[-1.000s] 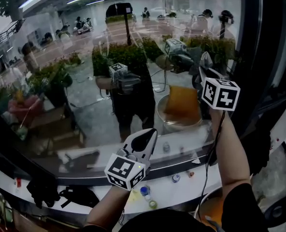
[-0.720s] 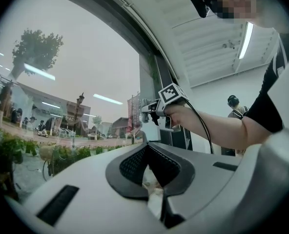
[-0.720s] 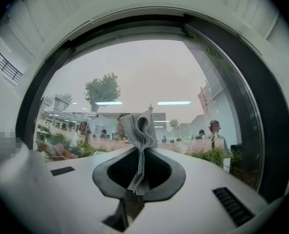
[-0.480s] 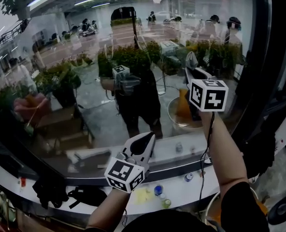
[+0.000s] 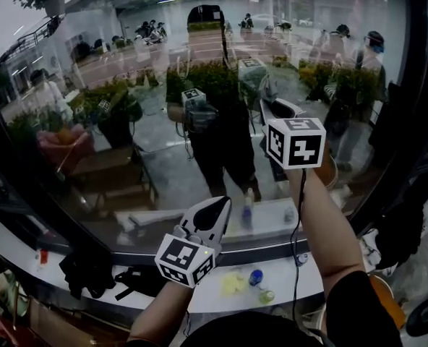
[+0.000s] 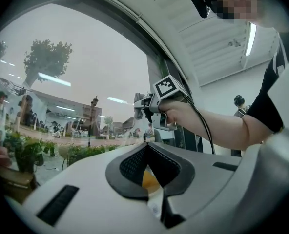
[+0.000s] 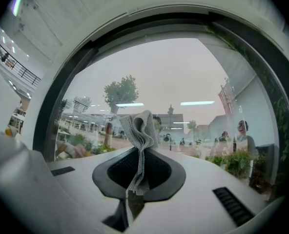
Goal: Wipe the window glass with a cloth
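Note:
The window glass (image 5: 127, 121) fills the head view and reflects me and the street. My right gripper (image 5: 270, 114) is raised against the pane, its marker cube (image 5: 295, 142) facing me. In the right gripper view, that gripper (image 7: 141, 152) is shut on a crumpled grey cloth (image 7: 138, 128) that sticks up past the jaws toward the window glass (image 7: 174, 77). In the head view the gripper body hides the cloth. My left gripper (image 5: 215, 212) hangs low near the sill; its jaws (image 6: 145, 149) are shut with nothing between them. The left gripper view also shows the right gripper (image 6: 152, 103) up at the window glass (image 6: 61, 106).
A white sill (image 5: 286, 280) runs below the pane with small bottle caps (image 5: 255, 276), a yellow scrap (image 5: 233, 284) and a black bag (image 5: 91, 270). The dark window frame (image 5: 416, 107) rises at the right. An orange bucket (image 5: 384, 300) sits at the lower right.
My right gripper with the cloth has moved left across the glass. The left gripper has stayed low, still shut.

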Demonstrator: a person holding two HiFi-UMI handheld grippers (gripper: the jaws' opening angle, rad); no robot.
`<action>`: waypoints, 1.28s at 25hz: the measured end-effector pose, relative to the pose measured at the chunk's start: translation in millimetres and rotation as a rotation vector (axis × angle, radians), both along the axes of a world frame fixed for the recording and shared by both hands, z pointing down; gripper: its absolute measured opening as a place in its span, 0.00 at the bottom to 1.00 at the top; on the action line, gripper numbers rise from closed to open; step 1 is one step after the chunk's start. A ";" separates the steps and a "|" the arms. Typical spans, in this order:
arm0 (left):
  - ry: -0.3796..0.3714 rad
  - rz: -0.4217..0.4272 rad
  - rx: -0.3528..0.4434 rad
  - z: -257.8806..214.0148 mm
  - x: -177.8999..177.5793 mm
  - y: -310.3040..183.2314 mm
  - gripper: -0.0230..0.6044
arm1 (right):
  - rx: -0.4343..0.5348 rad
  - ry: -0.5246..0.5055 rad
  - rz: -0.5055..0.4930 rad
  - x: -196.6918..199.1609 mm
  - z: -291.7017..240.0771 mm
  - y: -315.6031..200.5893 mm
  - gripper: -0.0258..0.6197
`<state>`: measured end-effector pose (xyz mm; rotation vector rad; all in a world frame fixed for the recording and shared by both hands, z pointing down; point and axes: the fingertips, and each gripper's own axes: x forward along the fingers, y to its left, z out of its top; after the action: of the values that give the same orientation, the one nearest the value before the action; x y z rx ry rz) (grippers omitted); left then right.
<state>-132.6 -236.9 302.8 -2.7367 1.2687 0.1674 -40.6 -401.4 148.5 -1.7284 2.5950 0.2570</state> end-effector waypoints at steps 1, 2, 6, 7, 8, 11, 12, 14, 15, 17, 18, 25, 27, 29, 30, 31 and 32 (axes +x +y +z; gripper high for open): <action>-0.001 -0.011 -0.002 2.1 -9.6 2.3 0.05 | 0.002 0.005 -0.011 -13.7 1.7 1.4 0.11; -0.002 -0.022 -0.004 4.1 -18.8 4.6 0.05 | 0.003 0.007 -0.023 -26.7 3.6 2.7 0.11; -0.003 -0.072 -0.011 9.4 -50.6 12.8 0.05 | -0.001 0.003 -0.081 -73.1 10.2 7.0 0.11; -0.003 -0.086 -0.013 9.6 -57.3 14.4 0.05 | -0.003 0.002 -0.097 -83.6 11.0 7.8 0.11; -0.003 -0.101 -0.015 9.4 -63.6 15.9 0.05 | -0.005 0.001 -0.114 -93.9 11.5 8.4 0.11; -0.003 -0.143 -0.019 9.9 -83.1 19.9 0.05 | -0.015 -0.002 -0.163 -124.7 14.2 9.9 0.11; -0.004 -0.158 -0.020 11.0 -91.0 21.4 0.05 | -0.018 -0.003 -0.178 -136.1 16.1 10.5 0.11; -0.004 -0.186 -0.022 14.0 -109.6 25.0 0.05 | -0.025 -0.005 -0.208 -160.8 21.3 12.4 0.11; -0.002 -0.201 -0.023 15.7 -119.6 27.1 0.05 | -0.028 -0.005 -0.222 -173.6 24.4 13.6 0.11; 0.000 -0.229 -0.024 18.8 -138.5 31.6 0.05 | -0.036 -0.006 -0.251 -198.2 31.0 16.4 0.11; 0.002 -0.243 -0.024 19.7 -146.7 33.9 0.05 | -0.041 -0.006 -0.267 -209.8 33.9 18.0 0.11; 0.002 -0.335 -0.040 30.8 -194.1 45.1 0.05 | -0.055 -0.006 -0.358 -276.2 46.6 23.5 0.11; 0.009 -0.357 -0.047 32.6 -204.6 46.1 0.05 | -0.057 -0.006 -0.372 -287.9 48.4 23.8 0.11; 0.012 -0.378 -0.050 32.8 -213.4 48.1 0.05 | -0.061 -0.006 -0.392 -300.9 50.2 25.2 0.11; 0.014 -0.388 -0.052 33.0 -217.8 49.1 0.05 | -0.064 -0.005 -0.404 -307.9 51.2 25.9 0.11; 0.015 -0.396 -0.053 33.1 -221.7 49.4 0.05 | -0.065 -0.004 -0.413 -314.1 52.0 26.2 0.11; 0.017 -0.400 -0.053 33.1 -225.0 49.2 0.05 | -0.065 -0.003 -0.419 -319.1 52.7 26.1 0.11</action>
<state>-357.6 -187.6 335.9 -2.4585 1.8118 0.1187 -359.7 -375.4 201.2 -1.1509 2.9042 0.1605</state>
